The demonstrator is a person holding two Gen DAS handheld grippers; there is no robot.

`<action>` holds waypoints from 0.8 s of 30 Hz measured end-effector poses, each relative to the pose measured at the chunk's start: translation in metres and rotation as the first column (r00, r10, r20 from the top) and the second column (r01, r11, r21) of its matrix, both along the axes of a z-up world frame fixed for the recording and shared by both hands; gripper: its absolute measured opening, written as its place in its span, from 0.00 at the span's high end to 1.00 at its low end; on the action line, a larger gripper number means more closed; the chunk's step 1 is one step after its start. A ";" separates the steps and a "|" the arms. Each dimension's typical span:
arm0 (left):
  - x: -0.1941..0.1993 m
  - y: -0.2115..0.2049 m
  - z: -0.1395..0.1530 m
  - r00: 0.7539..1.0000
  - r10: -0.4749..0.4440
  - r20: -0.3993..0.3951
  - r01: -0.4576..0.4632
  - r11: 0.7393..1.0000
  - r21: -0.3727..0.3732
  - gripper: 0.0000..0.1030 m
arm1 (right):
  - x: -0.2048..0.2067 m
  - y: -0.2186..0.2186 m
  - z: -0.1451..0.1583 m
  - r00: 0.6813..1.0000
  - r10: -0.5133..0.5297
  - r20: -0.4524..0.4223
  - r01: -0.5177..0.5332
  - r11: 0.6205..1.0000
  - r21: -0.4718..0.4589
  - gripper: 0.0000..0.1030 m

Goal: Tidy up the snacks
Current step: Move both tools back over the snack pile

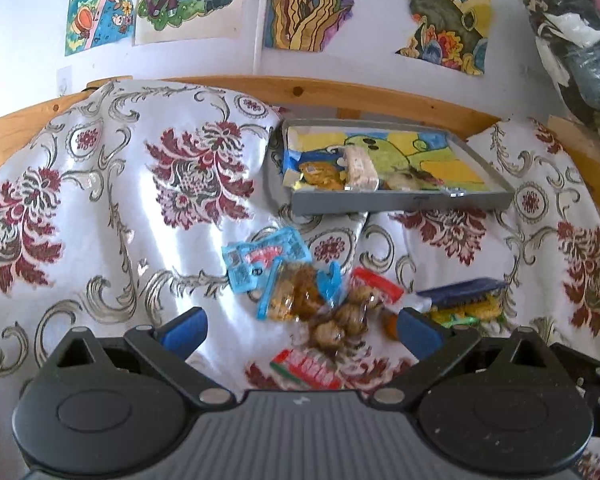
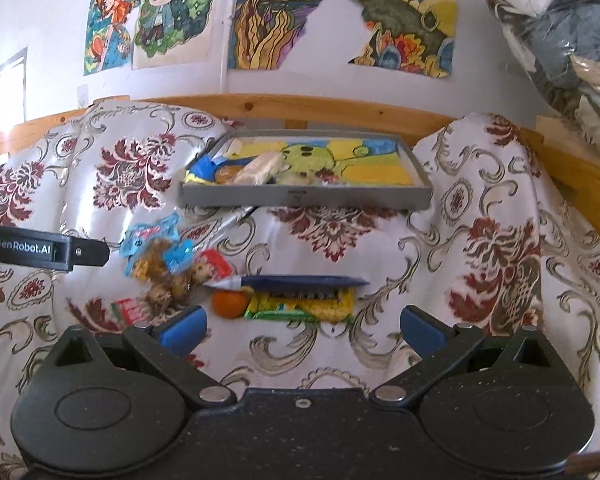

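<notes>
White cloth (image 2: 340,248) with red flowers covers the seat, and a grey tray (image 2: 300,196) sits at its back, a few snacks (image 2: 260,172) already in it. The loose pile (image 1: 300,296) lies in front of the tray: blue packets, a navy bar (image 2: 300,280), a small orange (image 2: 230,304). My left tongs (image 1: 300,324) and right tongs (image 2: 304,320) gape wide, both empty, just short of the pile.

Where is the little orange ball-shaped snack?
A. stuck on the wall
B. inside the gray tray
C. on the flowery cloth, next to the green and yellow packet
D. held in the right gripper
C: the orange round snack lies on the flowery cloth right beside the green and yellow packet, in front of the gray tray, and the right gripper is open and empty.
</notes>
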State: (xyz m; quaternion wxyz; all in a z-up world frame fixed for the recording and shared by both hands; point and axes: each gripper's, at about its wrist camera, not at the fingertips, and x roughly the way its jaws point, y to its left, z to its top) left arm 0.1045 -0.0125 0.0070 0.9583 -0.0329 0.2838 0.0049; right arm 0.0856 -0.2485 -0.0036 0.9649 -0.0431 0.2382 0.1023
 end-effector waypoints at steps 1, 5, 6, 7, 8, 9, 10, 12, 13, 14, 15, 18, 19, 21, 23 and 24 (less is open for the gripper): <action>-0.002 0.001 -0.002 1.000 -0.002 0.000 0.002 1.000 0.001 0.01 | -0.001 0.001 -0.001 1.000 0.002 -0.003 -0.002 1.000 0.001 0.01; -0.008 0.005 -0.010 1.000 -0.012 0.010 0.012 1.000 0.007 0.01 | -0.003 0.005 -0.005 1.000 0.013 -0.021 -0.013 1.000 -0.005 0.01; -0.009 0.006 -0.012 1.000 -0.016 0.011 0.016 1.000 0.007 0.01 | -0.003 0.006 -0.006 1.000 0.016 -0.026 -0.016 1.000 -0.008 0.01; -0.010 0.007 -0.013 1.000 -0.024 0.010 0.024 1.000 0.008 0.01 | -0.003 0.007 -0.007 0.999 0.017 -0.032 -0.018 1.000 -0.009 0.01; -0.010 0.008 -0.015 0.999 -0.031 0.010 0.030 0.999 0.009 0.01 | -0.003 0.008 -0.009 0.999 0.019 -0.037 -0.019 1.000 -0.009 0.01; -0.012 0.008 -0.016 0.999 -0.036 0.010 0.036 0.999 0.010 0.01 | -0.004 0.009 -0.010 0.999 0.020 -0.044 -0.020 1.000 -0.007 0.01; -0.013 0.009 -0.017 0.999 -0.042 0.012 0.041 0.999 0.011 0.01 | -0.003 0.010 -0.011 0.998 0.021 -0.051 -0.022 1.000 -0.005 0.01; -0.014 0.009 -0.020 0.999 -0.052 0.006 0.052 0.999 0.011 0.01 | -0.003 0.012 -0.013 0.998 0.026 -0.063 -0.027 1.000 -0.005 0.01; -0.014 0.010 -0.021 0.998 -0.055 -0.002 0.055 0.998 0.008 0.01 | -0.003 0.013 -0.014 0.997 0.028 -0.068 -0.029 1.000 -0.007 0.01; -0.014 0.011 -0.022 0.998 -0.054 -0.009 0.054 0.999 0.003 0.01 | -0.003 0.014 -0.015 0.997 0.030 -0.074 -0.030 0.999 -0.009 0.01; -0.014 0.012 -0.023 0.998 -0.054 -0.013 0.054 0.999 -0.001 0.01 | -0.002 0.015 -0.016 0.997 0.030 -0.078 -0.031 0.999 -0.011 0.01; -0.014 0.015 -0.024 0.998 -0.052 -0.018 0.052 0.999 -0.011 0.01 | -0.001 0.017 -0.018 0.996 0.032 -0.088 -0.033 0.999 -0.013 0.01; -0.014 0.015 -0.024 0.999 -0.051 -0.019 0.051 0.999 -0.011 0.01 | -0.001 0.018 -0.019 0.995 0.032 -0.092 -0.033 0.999 -0.013 0.01; -0.013 0.016 -0.024 0.999 -0.051 -0.019 0.051 0.999 -0.010 0.01 | 0.001 0.019 -0.020 0.995 0.034 -0.098 -0.036 0.999 -0.012 0.01; -0.013 0.016 -0.024 0.999 -0.051 -0.020 0.050 0.999 -0.009 0.01 | 0.002 0.021 -0.021 0.994 0.037 -0.103 -0.038 0.999 -0.012 0.01; -0.012 0.017 -0.024 0.999 -0.051 -0.020 0.050 0.999 -0.007 0.01 | 0.003 0.022 -0.021 0.994 0.039 -0.105 -0.041 0.999 -0.012 0.01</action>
